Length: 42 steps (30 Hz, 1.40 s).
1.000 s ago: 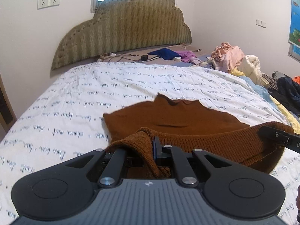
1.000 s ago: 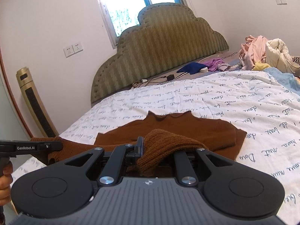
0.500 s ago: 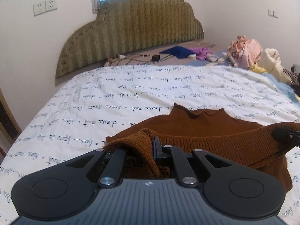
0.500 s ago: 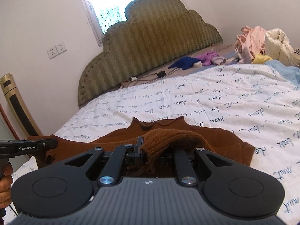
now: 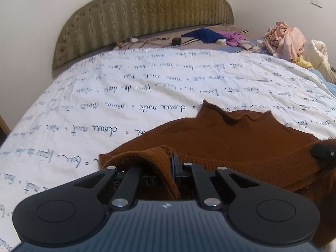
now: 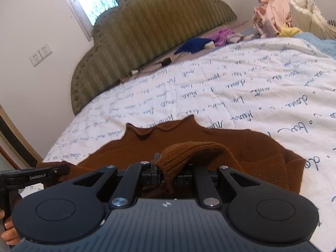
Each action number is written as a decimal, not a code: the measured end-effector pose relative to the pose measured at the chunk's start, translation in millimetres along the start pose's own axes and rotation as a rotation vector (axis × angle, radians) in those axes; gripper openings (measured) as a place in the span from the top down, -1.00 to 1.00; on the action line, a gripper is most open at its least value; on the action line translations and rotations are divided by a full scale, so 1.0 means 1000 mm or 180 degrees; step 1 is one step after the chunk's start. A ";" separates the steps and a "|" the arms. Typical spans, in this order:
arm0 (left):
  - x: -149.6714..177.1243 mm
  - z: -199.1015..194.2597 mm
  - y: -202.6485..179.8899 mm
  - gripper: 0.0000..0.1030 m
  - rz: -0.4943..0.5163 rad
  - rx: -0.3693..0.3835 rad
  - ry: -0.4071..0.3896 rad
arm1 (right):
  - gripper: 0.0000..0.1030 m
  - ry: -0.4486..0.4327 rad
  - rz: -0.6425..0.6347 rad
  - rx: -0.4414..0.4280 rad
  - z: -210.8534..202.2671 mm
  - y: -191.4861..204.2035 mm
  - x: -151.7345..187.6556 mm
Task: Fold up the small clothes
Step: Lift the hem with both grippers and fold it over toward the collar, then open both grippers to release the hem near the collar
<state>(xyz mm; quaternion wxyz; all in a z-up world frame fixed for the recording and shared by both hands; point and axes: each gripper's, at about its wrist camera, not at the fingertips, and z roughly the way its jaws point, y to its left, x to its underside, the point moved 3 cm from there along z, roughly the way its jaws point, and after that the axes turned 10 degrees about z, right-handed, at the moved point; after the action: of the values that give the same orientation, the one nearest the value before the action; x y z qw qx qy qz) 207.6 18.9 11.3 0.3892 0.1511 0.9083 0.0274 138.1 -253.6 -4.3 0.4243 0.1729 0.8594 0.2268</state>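
A brown knit sweater (image 5: 231, 134) lies on the white bed quilt (image 5: 130, 88), collar toward the headboard. My left gripper (image 5: 170, 163) is shut on the ribbed hem at the sweater's left corner and holds it folded over the body. My right gripper (image 6: 166, 168) is shut on the ribbed hem at the right corner of the sweater (image 6: 210, 134). Each gripper shows in the other's view: the right one (image 5: 323, 153) at the far right, the left one (image 6: 40, 174) at the far left. The lifted hem hangs between them.
A green padded headboard (image 5: 147, 12) stands at the back. Cables, a black box (image 5: 176, 41), a blue cloth (image 5: 201, 35) and a purple cloth lie near it. A pile of pink and cream clothes (image 5: 289, 42) sits at the right edge of the bed.
Both grippers have carried the hem forward over the sweater toward the collar and dipped lower. The fold has moved up the body. Both stay shut on the hem.
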 end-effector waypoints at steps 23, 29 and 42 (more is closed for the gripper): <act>0.005 0.061 0.074 0.56 -0.1722 0.1062 0.0362 | -0.07 0.0415 0.0977 -0.0158 0.053 -0.052 -0.027; 0.001 0.047 0.095 -0.49 -0.1886 0.0733 0.0056 | -0.18 0.0249 0.0540 0.0129 0.049 -0.039 -0.021; 0.027 0.046 0.057 -0.50 -0.0483 -0.0363 0.0354 | -0.46 0.0443 -0.0837 0.0563 0.051 0.021 0.022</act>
<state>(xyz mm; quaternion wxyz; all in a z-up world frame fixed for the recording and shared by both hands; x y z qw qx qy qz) 237.2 78.3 -30.4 0.3472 0.0577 0.9342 0.0578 168.8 -212.9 -34.5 0.3729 0.0795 0.9186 0.1043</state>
